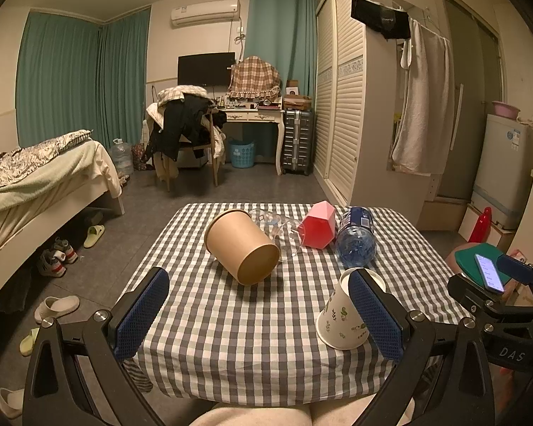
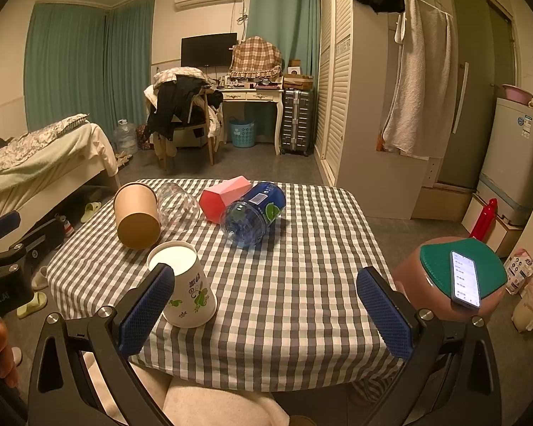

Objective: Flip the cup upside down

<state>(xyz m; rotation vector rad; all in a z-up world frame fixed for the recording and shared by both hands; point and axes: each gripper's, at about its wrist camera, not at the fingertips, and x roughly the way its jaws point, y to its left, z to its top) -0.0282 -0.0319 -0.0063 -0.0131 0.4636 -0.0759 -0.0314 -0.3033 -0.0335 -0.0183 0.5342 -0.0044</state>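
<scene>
A white paper cup with green leaf print (image 1: 343, 314) stands upside down, wide rim on the checked tablecloth, near the table's front edge. It also shows in the right wrist view (image 2: 188, 287). My left gripper (image 1: 259, 316) is open and empty; its right finger pad (image 1: 375, 314) is just in front of the cup. My right gripper (image 2: 266, 309) is open and empty; its left finger pad (image 2: 147, 307) overlaps the cup's left side in view.
On the checked table (image 1: 231, 337) lie a brown paper tub (image 1: 240, 245) on its side, a clear plastic cup (image 2: 177, 209), a red box (image 1: 319, 225) and a blue water bottle (image 1: 355, 236). A phone (image 2: 465, 284) rests on a green-topped stool at the right.
</scene>
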